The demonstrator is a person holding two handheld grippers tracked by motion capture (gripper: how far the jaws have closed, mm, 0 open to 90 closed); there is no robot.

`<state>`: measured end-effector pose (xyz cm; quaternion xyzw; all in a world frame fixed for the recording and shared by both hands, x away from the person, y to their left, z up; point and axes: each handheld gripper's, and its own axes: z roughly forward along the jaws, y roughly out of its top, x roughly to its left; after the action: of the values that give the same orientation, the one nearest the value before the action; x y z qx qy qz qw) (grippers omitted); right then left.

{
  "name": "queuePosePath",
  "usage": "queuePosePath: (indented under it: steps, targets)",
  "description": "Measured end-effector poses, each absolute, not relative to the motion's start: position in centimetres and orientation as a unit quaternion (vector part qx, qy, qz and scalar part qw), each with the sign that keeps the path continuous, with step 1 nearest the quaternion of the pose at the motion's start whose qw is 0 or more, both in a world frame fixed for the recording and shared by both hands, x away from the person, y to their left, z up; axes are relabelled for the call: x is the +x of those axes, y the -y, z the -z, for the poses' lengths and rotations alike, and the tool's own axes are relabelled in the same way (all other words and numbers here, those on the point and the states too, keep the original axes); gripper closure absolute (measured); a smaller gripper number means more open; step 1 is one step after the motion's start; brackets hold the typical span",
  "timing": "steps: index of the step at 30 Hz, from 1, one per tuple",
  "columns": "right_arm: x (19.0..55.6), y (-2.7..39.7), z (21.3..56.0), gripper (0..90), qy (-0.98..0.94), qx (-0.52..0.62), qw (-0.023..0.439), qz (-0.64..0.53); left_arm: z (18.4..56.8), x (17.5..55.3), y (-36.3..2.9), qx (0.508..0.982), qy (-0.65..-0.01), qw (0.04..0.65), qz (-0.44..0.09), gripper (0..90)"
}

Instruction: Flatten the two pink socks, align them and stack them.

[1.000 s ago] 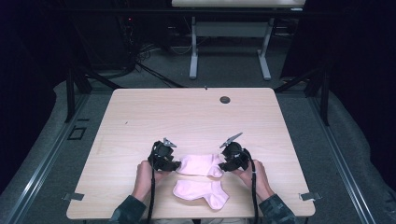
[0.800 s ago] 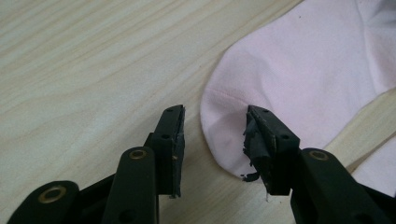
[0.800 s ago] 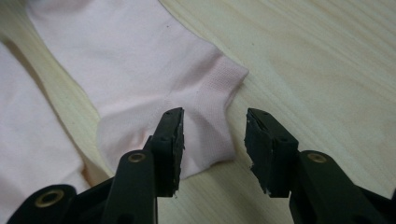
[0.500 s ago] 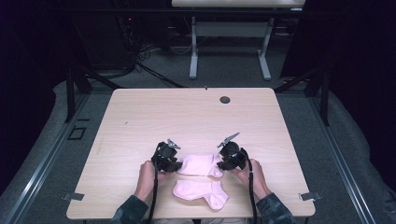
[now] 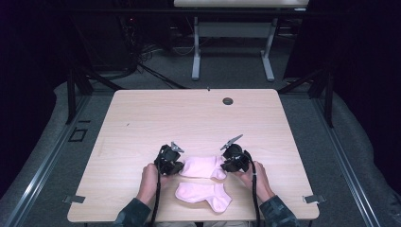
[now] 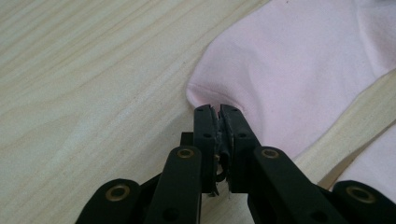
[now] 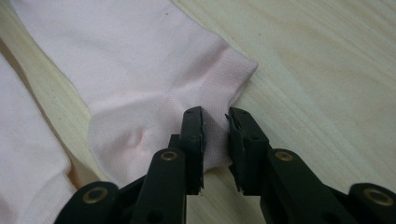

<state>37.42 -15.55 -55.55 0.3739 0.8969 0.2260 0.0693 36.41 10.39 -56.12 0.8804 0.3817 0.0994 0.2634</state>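
Far sock [image 5: 202,166]: we see a pale pink sock lying flat on the table, stretched crosswise between the two grippers, toe toward our left hand and cuff toward our right.
Table [image 5: 189,118]: light wood top with rounded corners; we work at its near edge, and most of the board beyond the socks is bare.
Near sock [image 5: 204,196]: a second pink sock lies just beside the first, closer to us, with a thin strip of wood showing between them.
Left gripper [image 5: 176,166]: we have it at the sock's toe end; in the left gripper view its jaws have just been closing and now stand together on the rounded toe edge [image 6: 205,93], with a sliver of cloth pinched between the pads.
Right gripper [image 5: 225,165]: we have it at the cuff end; its jaws have just been closing, and in the right gripper view the ribbed cuff [image 7: 224,74] lies between them with a narrow gap left, so the pads do not visibly press.
Cable hole [image 5: 228,100]: a small dark round hole near the far edge, well apart from the socks.
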Motion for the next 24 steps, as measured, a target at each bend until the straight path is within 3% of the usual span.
queuePosePath:
  steps: [11, 20, 24]
  targets:
    - [37.1, 15.7, 55.5, 83.6, -0.892, 0.378, 0.066, -0.240, 55.9, 36.3, -10.7, 0.881, -0.376, 0.269, -0.094, 89.0]
    - [35.0, 16.4, 51.4, 83.5, -0.885, 0.370, 0.094, -0.267, 52.3, 35.2, -12.1, 0.869, -0.372, 0.317, -0.085, 89.0]
    - [33.6, 16.9, 49.7, 83.4, -0.883, 0.362, 0.085, -0.286, 50.8, 34.1, -12.4, 0.868, -0.360, 0.332, -0.079, 89.0]
